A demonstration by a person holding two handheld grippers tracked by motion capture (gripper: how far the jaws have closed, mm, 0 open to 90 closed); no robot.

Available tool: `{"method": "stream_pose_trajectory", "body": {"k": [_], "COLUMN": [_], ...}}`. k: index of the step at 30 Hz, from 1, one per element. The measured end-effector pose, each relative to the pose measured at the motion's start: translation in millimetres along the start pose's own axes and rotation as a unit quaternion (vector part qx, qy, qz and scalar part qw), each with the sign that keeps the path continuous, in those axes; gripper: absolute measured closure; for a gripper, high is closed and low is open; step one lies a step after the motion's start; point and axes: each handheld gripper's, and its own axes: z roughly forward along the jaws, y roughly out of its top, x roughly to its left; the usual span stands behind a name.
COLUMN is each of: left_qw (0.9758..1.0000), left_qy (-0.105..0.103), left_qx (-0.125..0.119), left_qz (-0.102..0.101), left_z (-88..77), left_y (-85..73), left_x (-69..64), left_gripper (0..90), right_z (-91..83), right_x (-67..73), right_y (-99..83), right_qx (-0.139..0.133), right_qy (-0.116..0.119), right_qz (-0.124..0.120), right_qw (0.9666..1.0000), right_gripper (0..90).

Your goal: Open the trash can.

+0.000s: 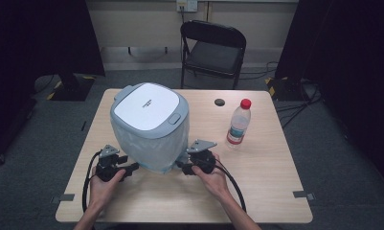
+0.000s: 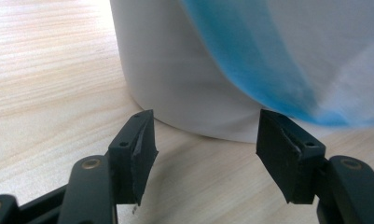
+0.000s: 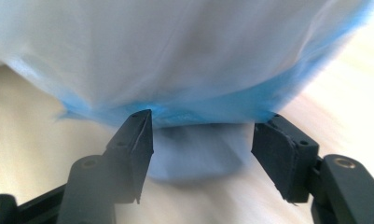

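Note:
A white bin (image 1: 149,125) with a grey-rimmed lid (image 1: 150,105) stands on the left half of the table. A translucent bag with a blue hem (image 1: 157,165) hangs down its outside. My left gripper (image 1: 134,167) sits low at the bin's near-left side. Its jaws (image 2: 205,140) are open toward the bin's white wall (image 2: 175,70) and nothing is between them; the blue hem (image 2: 250,65) hangs just beyond. My right gripper (image 1: 181,165) sits at the near-right side. It is open (image 3: 203,140) just under the hem (image 3: 175,109), with the bin's base (image 3: 198,154) beyond the gap.
A water bottle (image 1: 239,123) with a red cap stands right of the bin. A small black disc (image 1: 220,102) lies near the table's far edge. A black folding chair (image 1: 212,50) stands behind the wooden table (image 1: 256,187).

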Motion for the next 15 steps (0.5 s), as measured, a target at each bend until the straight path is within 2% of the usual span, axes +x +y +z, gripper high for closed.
{"method": "stream_pose_trajectory", "body": {"k": [2, 3, 5, 9, 11, 13, 15], "left_qw": [1.0, 0.9999, 0.9998, 0.9993, 0.999, 0.9989, 0.9988], "left_qy": [0.009, 0.012, 0.02, 0.03, 0.032, 0.028, 0.032], "left_qx": [-0.002, -0.003, -0.003, -0.01, -0.01, -0.01, -0.011], "left_qz": [-0.002, -0.005, -0.005, -0.021, -0.03, -0.037, -0.036], "left_z": [2.2, 2.9, 3.0, 6.2, 8.7, 11.6, 13.6], "left_y": [1.1, 2.0, 4.1, 7.3, 9.4, 11.8, 14.3], "left_x": [1.4, 2.3, 3.9, 11.8, 16.8, 22.9, 25.2], "left_gripper": [37.2, 38.2, 38.9, 38.2, 36.4, 36.3, 35.7], "right_z": [-4.2, -5.7, -2.7, 13.2, 19.4, 20.1, 21.0], "right_x": [-13.2, -22.0, -34.3, -40.8, -43.5, -45.1, -42.9], "right_y": [-3.3, -5.2, -9.9, -17.1, -19.8, -21.5, -22.6], "right_qx": [0.0, 0.003, 0.009, 0.025, 0.027, 0.021, 0.022], "right_qy": [-0.02, -0.038, -0.062, -0.088, -0.088, -0.071, -0.059], "right_qz": [0.012, 0.018, 0.023, 0.017, 0.015, 0.031, 0.031], "right_qw": [0.9997, 0.9991, 0.9978, 0.9957, 0.9956, 0.9968, 0.9975], "right_gripper": [38.5, 40.0, 40.0, 40.5, 40.9, 41.9, 48.2]}}
